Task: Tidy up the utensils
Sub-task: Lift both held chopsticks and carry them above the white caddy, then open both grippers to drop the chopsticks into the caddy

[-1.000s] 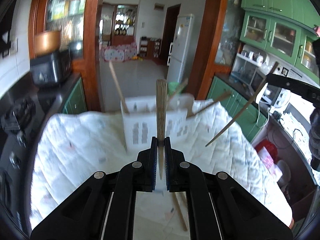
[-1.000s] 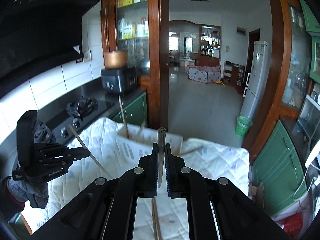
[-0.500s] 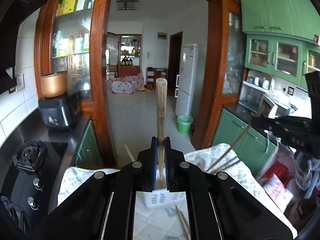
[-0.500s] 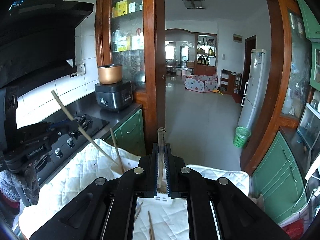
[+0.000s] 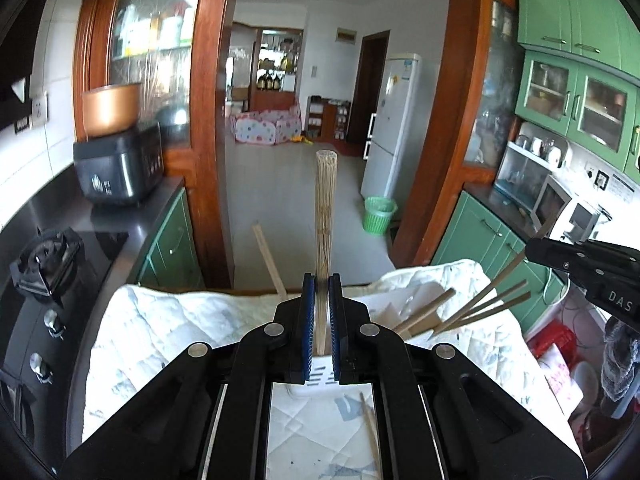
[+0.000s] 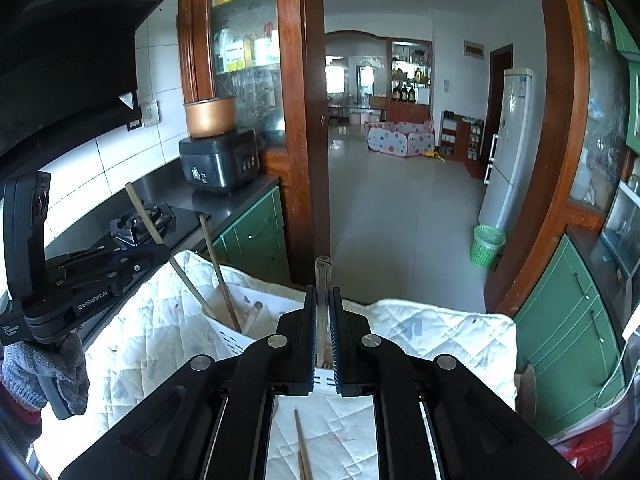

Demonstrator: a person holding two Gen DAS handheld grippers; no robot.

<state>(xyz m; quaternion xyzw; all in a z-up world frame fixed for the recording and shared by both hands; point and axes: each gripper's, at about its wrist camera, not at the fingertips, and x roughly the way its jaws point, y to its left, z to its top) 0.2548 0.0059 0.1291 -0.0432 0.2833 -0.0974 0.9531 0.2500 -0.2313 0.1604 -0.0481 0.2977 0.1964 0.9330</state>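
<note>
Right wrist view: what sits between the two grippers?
Between left gripper and right gripper: the white holder's rim with a chopstick standing in it.

Grippers: black, blue pads [image 5: 309, 320]. Chopstick [image 5: 325, 216] tan bamboo, striped grain. Holder [image 6: 230, 340] white, slotted. Quilted cloth [image 5: 180, 320] white with faint grey-blue print. Cabinets [image 6: 576, 328] green. Bin [image 5: 379, 215] light green. Door frame [image 6: 308, 120] reddish-brown wood.
</note>
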